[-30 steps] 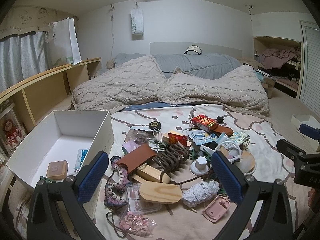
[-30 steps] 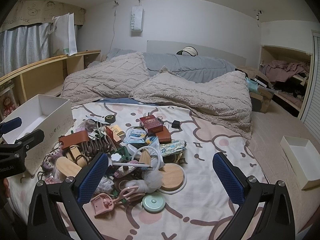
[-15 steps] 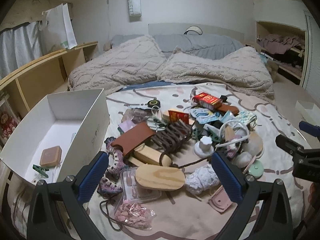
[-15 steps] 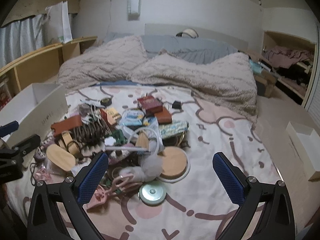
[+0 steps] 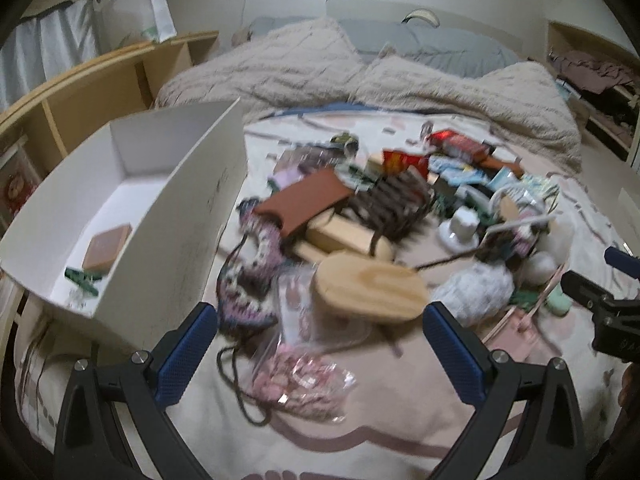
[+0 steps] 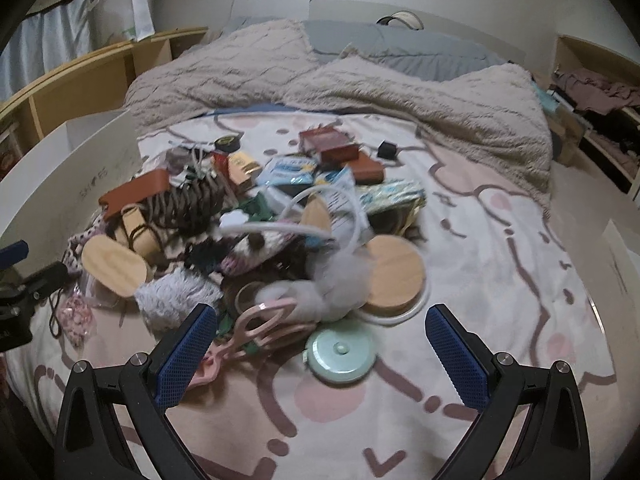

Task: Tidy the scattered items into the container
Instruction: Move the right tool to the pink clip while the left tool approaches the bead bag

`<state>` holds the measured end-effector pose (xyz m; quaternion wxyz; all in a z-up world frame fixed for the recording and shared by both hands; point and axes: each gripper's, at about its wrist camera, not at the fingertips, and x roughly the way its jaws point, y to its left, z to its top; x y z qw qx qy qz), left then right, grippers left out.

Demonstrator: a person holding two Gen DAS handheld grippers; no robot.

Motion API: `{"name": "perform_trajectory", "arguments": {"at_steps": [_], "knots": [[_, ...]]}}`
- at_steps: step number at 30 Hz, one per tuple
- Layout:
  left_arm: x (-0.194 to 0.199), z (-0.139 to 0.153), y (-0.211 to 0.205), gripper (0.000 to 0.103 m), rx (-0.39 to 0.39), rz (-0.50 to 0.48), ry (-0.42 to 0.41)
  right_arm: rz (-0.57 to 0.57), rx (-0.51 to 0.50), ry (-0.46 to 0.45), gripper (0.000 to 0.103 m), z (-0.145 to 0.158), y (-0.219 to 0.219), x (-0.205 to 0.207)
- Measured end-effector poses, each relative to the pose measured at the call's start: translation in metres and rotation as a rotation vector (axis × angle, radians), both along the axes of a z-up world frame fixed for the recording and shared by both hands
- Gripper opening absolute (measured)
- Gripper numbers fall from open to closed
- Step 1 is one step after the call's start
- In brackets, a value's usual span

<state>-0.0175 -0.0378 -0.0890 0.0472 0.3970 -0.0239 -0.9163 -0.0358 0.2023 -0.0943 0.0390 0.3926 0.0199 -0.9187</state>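
A heap of small items lies on the patterned bed sheet. In the left wrist view my left gripper is open above a clear bag of pink bits, with an oval wooden piece just beyond. The white box stands at the left, holding a brown block and a green clip. My right gripper is open over a mint round case, beside a pink clip, grey pom-poms and a round wooden lid.
Beige pillows and a grey duvet fill the far half of the bed. A wooden shelf runs along the left wall. A brown leather case and a red packet lie in the heap. Bare sheet spreads right of it.
Both grippers have tilted down and moved closer to the heap; the items now look larger. Both stay open and hold nothing.
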Motion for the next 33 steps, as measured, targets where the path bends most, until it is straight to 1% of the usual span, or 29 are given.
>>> {"name": "perform_trajectory", "arguments": {"at_steps": [4,12,16,21,23,30,33], "knots": [[0.006,-0.012,0.000,0.103,-0.017,-0.007,-0.031,0.030,-0.009,-0.024,0.103,-0.008,-0.012,-0.001],[0.010,-0.030,-0.003,0.103,-0.007,0.003,-0.078,0.073,-0.016,-0.054,0.103,-0.022,-0.031,-0.001],[0.007,-0.038,-0.007,0.103,0.045,0.007,-0.105,0.092,-0.013,-0.070,0.103,-0.031,-0.041,0.000],[0.000,-0.053,-0.016,0.103,0.112,0.053,-0.148,0.093,0.030,-0.072,0.103,-0.043,-0.048,0.000],[-0.001,-0.057,-0.018,0.103,0.107,0.068,-0.156,0.095,0.026,-0.070,0.103,-0.045,-0.046,0.000],[-0.003,-0.070,-0.015,0.103,0.041,0.099,-0.177,0.082,-0.018,-0.075,0.103,-0.044,-0.032,0.002],[-0.004,-0.073,-0.020,0.103,0.069,0.128,-0.179,0.062,-0.037,-0.068,0.103,-0.044,-0.023,0.007]]}}
